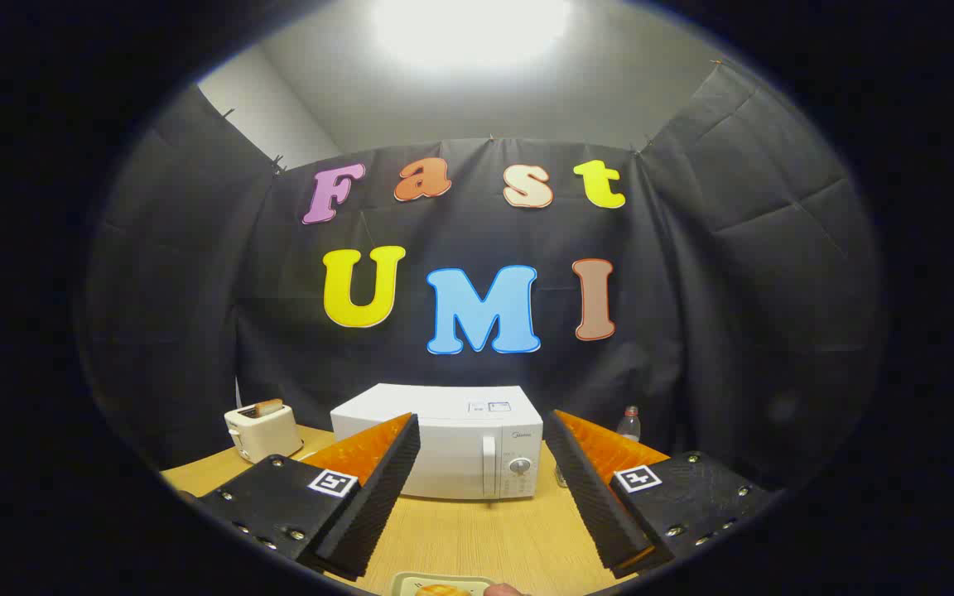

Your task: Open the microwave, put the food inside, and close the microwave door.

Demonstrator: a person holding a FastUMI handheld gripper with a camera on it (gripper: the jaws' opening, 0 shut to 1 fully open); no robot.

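Table (477, 538): a wooden top that carried every item, reaching from the fingers out to the booth's cloth wall.
Microwave (444, 443): white, door closed, at 12 o'clock beyond the fingers; its vertical handle (489, 465) and a round dial (520, 465) sat on the right of its front. It faced the gripper, probably so that the door could be reached head-on.
Gripper (481, 492): fingers spread wide and holding nothing; the microwave's front showed in the gap between them. It was held level and well back from the door, a pose that suited a first approach; opening had not begun.
Toaster (262, 430): pale, at 10 o'clock, left of the microwave, with a slice standing in its slot.
Plate (442, 584): at 6 o'clock, close under the fingers, bearing the golden food (441, 591); only its far rim showed. It lay near, likely so it could be picked up once the door stood open.
Bottle (628, 424): small and clear, at 1 o'clock, right of the microwave.
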